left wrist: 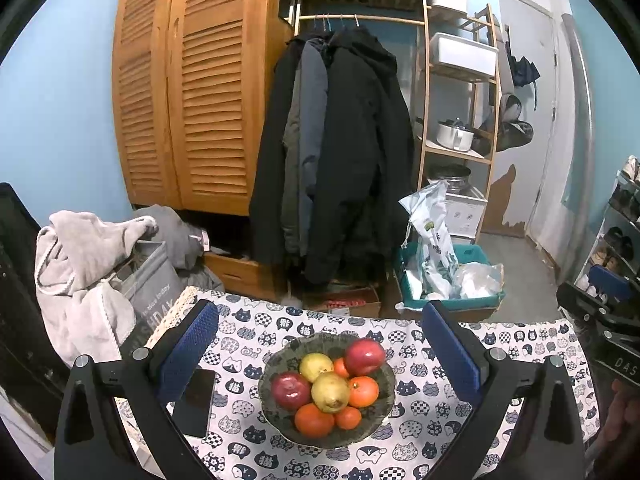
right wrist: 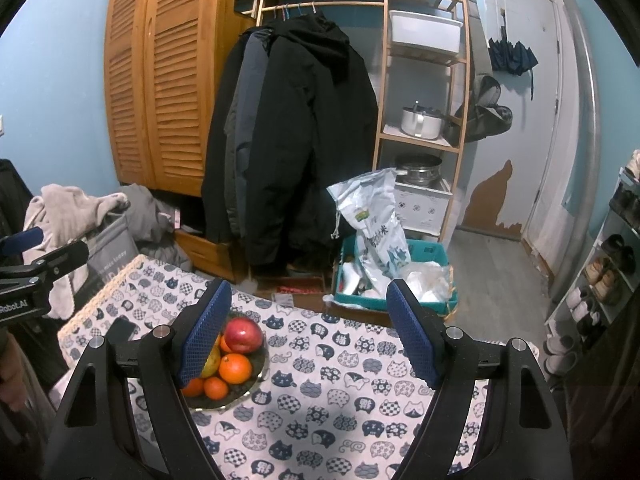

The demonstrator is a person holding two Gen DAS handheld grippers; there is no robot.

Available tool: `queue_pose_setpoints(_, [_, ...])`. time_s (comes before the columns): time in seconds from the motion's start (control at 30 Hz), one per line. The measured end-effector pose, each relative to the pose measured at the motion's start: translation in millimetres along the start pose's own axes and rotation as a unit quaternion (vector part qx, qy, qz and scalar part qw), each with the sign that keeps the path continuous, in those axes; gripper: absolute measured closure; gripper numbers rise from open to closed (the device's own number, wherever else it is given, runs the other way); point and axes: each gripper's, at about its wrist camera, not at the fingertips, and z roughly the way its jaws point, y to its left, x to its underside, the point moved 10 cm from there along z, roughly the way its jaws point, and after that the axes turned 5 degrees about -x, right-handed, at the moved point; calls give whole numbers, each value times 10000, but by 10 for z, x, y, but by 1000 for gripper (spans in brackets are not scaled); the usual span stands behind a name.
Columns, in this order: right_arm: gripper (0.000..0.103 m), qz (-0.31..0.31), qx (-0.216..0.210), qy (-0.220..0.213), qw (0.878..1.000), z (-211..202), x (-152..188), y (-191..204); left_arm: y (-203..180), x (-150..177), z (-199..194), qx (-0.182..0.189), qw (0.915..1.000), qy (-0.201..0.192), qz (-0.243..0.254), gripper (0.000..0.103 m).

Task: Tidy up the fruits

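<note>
A dark patterned bowl (left wrist: 280, 430) sits on the cat-print tablecloth (left wrist: 420, 432). It holds two red apples (left wrist: 364, 356), two yellow-green pears (left wrist: 330, 392) and several oranges (left wrist: 363, 391). My left gripper (left wrist: 320, 344) is open and empty, held above the table with the bowl between its blue pads. My right gripper (right wrist: 310, 328) is open and empty over bare cloth to the right of the bowl (right wrist: 256, 380). Its left pad (right wrist: 204, 332) hides part of the fruit; an apple (right wrist: 242, 334) and oranges (right wrist: 235, 368) show.
A black phone (left wrist: 196, 400) lies on the cloth left of the bowl. Behind the table hang dark coats (left wrist: 340, 152) by a wooden louvred wardrobe (left wrist: 192, 92). A teal crate with bags (left wrist: 448, 276), a shelf rack (left wrist: 460, 100) and a laundry hamper (left wrist: 152, 280) stand around.
</note>
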Motion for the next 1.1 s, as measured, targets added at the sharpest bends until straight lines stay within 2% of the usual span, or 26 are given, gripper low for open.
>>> queue_pose_setpoints(0.5, [24, -10, 10, -12, 10000, -9, -18, 0, 35, -64, -72, -121, 9998, -168, 47, 1])
queue_pose_setpoints(1.1, [24, -11, 15, -34, 10000, -11, -47, -12, 34, -65, -59, -137, 9998, -163, 53, 1])
